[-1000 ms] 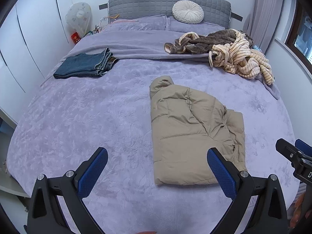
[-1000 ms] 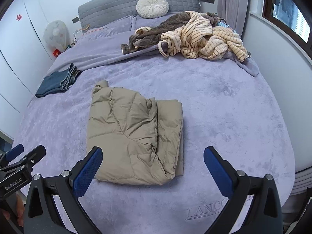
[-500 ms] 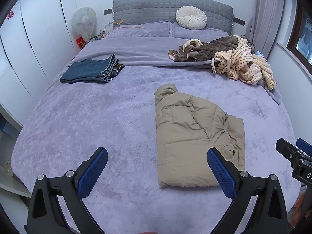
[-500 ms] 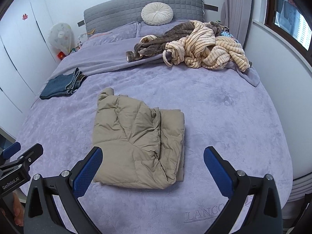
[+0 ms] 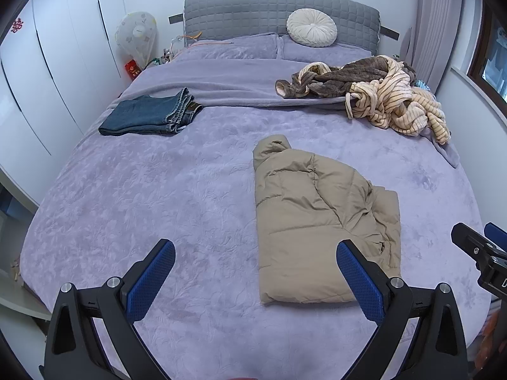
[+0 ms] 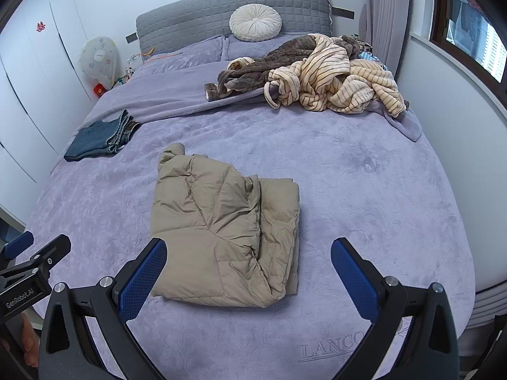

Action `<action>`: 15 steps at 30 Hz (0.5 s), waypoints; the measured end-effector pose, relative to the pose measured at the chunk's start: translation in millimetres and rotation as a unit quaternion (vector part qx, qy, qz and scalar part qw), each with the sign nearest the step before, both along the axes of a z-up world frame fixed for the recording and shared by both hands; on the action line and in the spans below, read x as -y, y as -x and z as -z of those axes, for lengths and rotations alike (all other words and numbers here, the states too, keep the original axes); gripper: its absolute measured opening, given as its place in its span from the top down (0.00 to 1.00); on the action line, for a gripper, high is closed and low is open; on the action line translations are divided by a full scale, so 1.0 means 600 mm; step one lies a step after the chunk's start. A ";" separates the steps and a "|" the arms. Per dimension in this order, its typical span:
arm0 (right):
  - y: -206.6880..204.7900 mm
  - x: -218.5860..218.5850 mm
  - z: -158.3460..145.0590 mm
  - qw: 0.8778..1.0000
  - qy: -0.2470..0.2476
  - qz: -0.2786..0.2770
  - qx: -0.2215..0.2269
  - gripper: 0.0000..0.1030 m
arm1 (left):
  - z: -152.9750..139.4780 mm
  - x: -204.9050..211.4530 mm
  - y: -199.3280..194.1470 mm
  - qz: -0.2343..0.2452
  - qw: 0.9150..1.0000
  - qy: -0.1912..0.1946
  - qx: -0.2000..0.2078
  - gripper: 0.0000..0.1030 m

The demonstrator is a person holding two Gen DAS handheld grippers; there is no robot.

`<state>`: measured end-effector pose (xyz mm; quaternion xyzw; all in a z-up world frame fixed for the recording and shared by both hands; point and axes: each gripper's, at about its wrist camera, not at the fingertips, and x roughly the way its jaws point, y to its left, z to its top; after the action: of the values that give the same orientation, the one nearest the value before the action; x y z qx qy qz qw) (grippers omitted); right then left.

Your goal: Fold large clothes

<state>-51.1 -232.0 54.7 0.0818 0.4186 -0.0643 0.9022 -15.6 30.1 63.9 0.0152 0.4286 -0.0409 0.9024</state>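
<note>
- Centrally on plush, embossed lavender bed [image 5: 133, 196]: puffy quilted tan jacket [image 5: 320, 221], folded into a rough rectangle.
- Farther back: flat folded denim jeans [image 5: 149, 117]; crumpled heap of striped fleece robes [image 6: 329, 76]; round pleated cushion [image 6: 255, 22].
- Left tool [image 5: 253, 280] spread wide, empty.
- Right tool [image 6: 250, 270] likewise wide, gripping nothing.

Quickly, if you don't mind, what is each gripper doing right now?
Left gripper: open, holding nothing, above the bed.
Right gripper: open, holding nothing, near the folded jacket.
</note>
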 end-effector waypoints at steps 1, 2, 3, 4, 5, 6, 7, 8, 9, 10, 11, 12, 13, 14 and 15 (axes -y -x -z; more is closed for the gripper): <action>0.000 0.000 0.000 1.000 0.000 0.000 0.000 0.00 | 0.000 0.000 0.000 0.000 1.000 0.000 0.000 0.01; 0.000 0.000 0.000 1.000 0.000 0.000 0.000 0.00 | 0.000 0.000 0.000 0.000 1.000 0.000 0.000 0.01; 0.000 -0.001 0.000 1.000 0.000 0.001 0.000 0.00 | 0.000 0.000 0.000 -0.001 1.000 -0.001 -0.001 0.01; 0.000 -0.001 0.000 1.000 0.000 0.001 0.000 0.00 | 0.000 0.000 0.000 0.000 1.000 -0.001 -0.001 0.01; 0.000 -0.001 0.000 1.000 0.000 0.001 0.000 0.00 | 0.000 0.000 0.000 0.000 1.000 -0.001 -0.001 0.01; 0.000 -0.001 0.000 1.000 0.000 0.001 0.000 0.00 | 0.000 0.000 0.001 -0.001 1.000 -0.001 -0.001 0.01; 0.000 -0.001 0.000 1.000 0.000 0.001 0.000 0.00 | 0.000 0.001 0.000 -0.001 1.000 -0.001 -0.001 0.01; 0.000 -0.001 -0.001 1.000 0.000 0.001 0.000 0.00 | 0.000 0.001 0.000 -0.001 1.000 -0.001 -0.001 0.01; 0.000 -0.001 0.000 1.000 0.000 0.000 0.000 0.00 | 0.000 0.001 0.000 -0.001 1.000 -0.001 -0.001 0.01; 0.000 -0.001 0.000 1.000 0.001 0.001 0.000 0.00 | 0.000 0.001 0.000 -0.001 1.000 -0.001 -0.001 0.01; 0.000 -0.001 -0.001 1.000 0.000 0.001 0.000 0.00 | 0.000 0.001 0.000 -0.001 1.000 -0.001 -0.001 0.01; 0.000 -0.001 0.000 1.000 0.000 0.000 0.000 0.00 | 0.000 0.001 -0.001 0.000 1.000 -0.001 -0.001 0.01; 0.000 -0.002 0.000 1.000 0.000 0.001 0.000 0.00 | 0.000 0.001 -0.001 -0.001 1.000 -0.002 -0.001 0.01; 0.000 -0.002 0.000 1.000 0.000 0.001 0.000 0.00 | 0.000 0.000 -0.001 -0.001 1.000 -0.002 -0.001 0.01; 0.000 -0.001 0.000 1.000 0.000 0.001 0.000 0.00 | 0.000 0.001 -0.001 0.000 1.000 -0.001 -0.001 0.01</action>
<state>-51.1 -231.1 54.9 0.0826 0.4187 -0.0651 0.9020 -14.8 29.8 64.0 0.0161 0.4300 -0.0402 0.9018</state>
